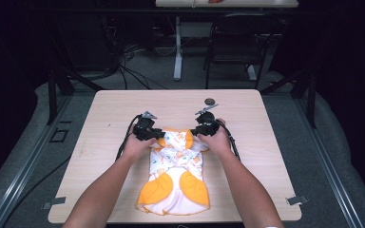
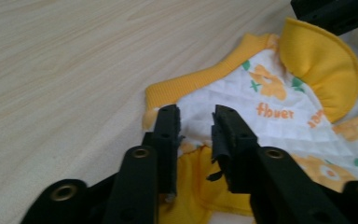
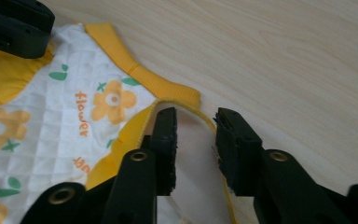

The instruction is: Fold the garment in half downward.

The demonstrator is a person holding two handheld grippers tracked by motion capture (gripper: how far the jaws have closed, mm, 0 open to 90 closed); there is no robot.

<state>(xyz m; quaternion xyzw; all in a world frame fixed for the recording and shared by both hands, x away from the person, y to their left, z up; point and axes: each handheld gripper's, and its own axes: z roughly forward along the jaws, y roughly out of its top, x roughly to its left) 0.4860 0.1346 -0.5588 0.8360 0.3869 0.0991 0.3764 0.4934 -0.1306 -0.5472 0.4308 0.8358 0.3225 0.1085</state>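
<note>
Pale wood bench [image 1: 123, 109] in the high view carries a white-and-yellow flowered garment [image 1: 176, 175] near its front edge, both hands at its far end. Left gripper view: the left hand-held gripper [image 2: 196, 119] stands released above the yellow collar [image 2: 200, 81]. Right gripper view: the right hand-held gripper [image 3: 196, 121] is also released, straddling the garment's yellow-trimmed edge [image 3: 186, 109].

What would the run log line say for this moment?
work: folding baby garment | left gripper: open over collar edge | right gripper: open over hem edge | surface: table
</note>
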